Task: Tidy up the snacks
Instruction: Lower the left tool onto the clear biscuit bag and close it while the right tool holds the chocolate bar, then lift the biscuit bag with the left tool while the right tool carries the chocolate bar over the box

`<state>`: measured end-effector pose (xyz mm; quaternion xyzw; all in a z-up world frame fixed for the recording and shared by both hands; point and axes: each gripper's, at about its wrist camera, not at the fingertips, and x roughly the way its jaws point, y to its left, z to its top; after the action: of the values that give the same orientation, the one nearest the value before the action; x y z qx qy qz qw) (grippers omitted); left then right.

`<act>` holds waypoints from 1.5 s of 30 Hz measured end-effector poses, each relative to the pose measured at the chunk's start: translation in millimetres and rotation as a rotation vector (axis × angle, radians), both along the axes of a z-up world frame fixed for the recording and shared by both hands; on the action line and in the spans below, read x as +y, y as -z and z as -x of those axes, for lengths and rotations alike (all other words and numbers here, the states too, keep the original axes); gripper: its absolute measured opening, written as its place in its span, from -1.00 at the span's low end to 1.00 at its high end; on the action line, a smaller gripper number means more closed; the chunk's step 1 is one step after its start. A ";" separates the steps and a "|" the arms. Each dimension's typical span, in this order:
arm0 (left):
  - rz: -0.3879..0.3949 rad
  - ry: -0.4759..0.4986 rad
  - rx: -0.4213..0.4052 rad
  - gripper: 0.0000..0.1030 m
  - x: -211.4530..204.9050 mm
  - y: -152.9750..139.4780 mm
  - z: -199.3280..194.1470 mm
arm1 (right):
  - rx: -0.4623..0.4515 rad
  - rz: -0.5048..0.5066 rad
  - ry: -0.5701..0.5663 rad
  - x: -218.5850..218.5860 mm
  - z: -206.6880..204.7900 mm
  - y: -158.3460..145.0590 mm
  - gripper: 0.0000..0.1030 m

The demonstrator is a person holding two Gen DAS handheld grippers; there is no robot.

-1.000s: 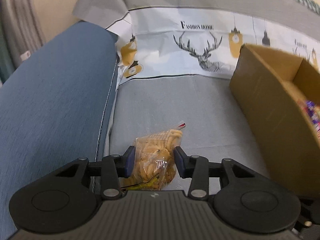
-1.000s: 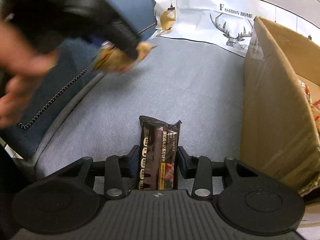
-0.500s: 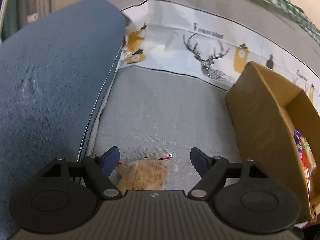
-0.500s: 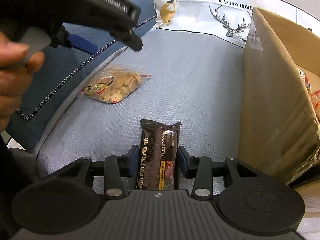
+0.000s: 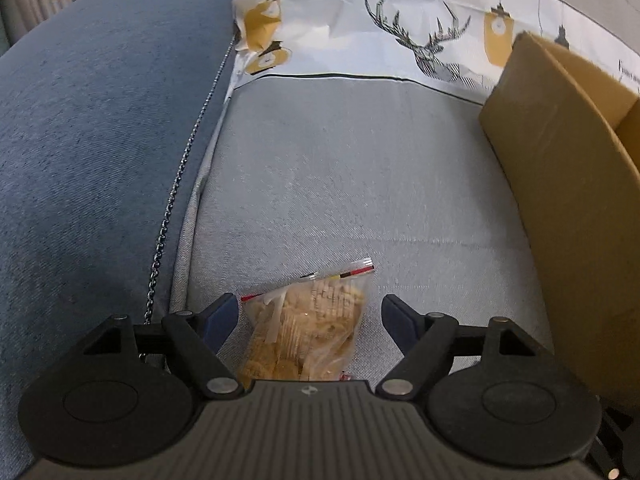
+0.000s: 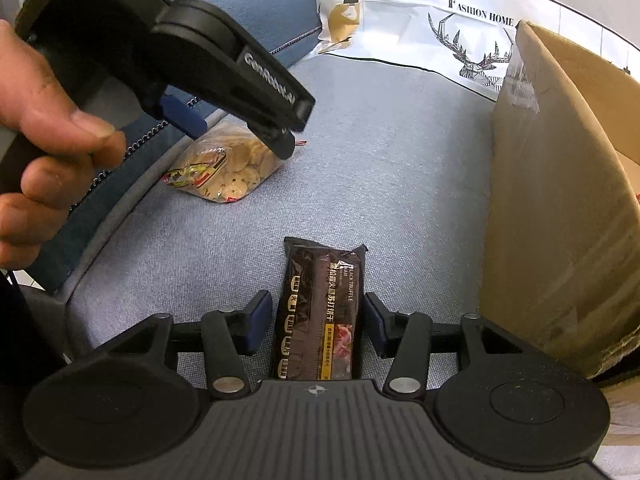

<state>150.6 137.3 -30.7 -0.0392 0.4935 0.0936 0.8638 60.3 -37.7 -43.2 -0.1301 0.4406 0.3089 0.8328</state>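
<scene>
With your left hand-held gripper (image 5: 308, 314) wide around the biscuit bag (image 5: 306, 330) and the right hand-held gripper (image 6: 316, 322) opening off the dark bar (image 6: 320, 316), lift both clear.

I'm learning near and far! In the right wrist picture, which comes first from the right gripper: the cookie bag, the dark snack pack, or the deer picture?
1. Dark snack pack: between the opening jaws of the right gripper, lying on the grey cushion.
2. Cookie bag: farther off to the left, by the blue armrest.
3. Deer picture: farthest, on the printed cloth at the back.
</scene>
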 end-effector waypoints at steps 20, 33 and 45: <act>-0.015 -0.009 -0.061 0.03 4.1 -9.1 2.3 | -0.039 -0.020 0.026 -3.7 0.8 -7.9 -0.20; -0.028 0.041 0.006 0.14 -3.5 2.9 -3.2 | -0.004 0.003 0.033 -0.8 0.3 0.4 -0.17; -0.009 0.034 -0.038 0.01 -2.8 -5.4 -1.1 | -0.021 0.000 0.032 -1.9 1.6 0.4 -0.20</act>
<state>151.7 134.5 -25.3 -0.0288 0.4773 0.0803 0.8746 58.7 -39.5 -43.6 -0.1263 0.4337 0.2944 0.8422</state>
